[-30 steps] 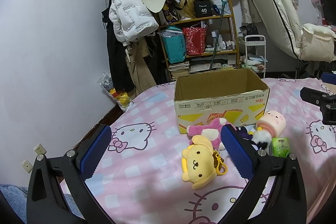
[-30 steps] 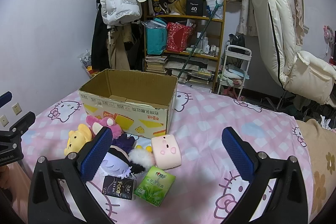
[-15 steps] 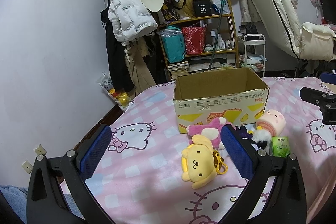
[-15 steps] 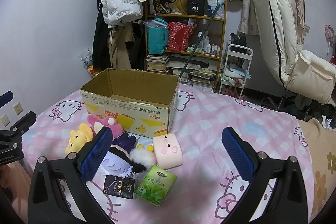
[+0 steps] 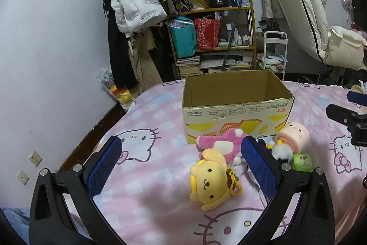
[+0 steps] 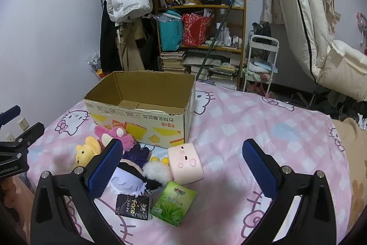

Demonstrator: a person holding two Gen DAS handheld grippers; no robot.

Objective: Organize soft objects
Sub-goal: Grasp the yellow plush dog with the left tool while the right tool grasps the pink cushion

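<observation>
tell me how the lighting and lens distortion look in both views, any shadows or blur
Left wrist view: dim indoor light, strong fisheye bend with dark corners, a soft shadow on the pink cartoon-cat bedsheet before the yellow dog plush. Right wrist view: same curvature; the open brown cardboard box is sharp, no glare.

1. The open brown corrugated cardboard box (image 6: 146, 111) is matt paperboard with a torn, rough front rim.
2. The yellow plush dog toy (image 5: 212, 183) looks fuzzy; a shiny yellow plastic clip hangs at its 3 o'clock.
3. The pink checked cloth bedsheet (image 6: 240, 130) is soft and matt.
4. The green tissue packet (image 6: 173, 203) and black tissue packet (image 6: 133, 208) wear glossy film.
5. The right gripper (image 6: 182, 170) has matt black plastic arms and dimpled blue rubbery pads.
</observation>
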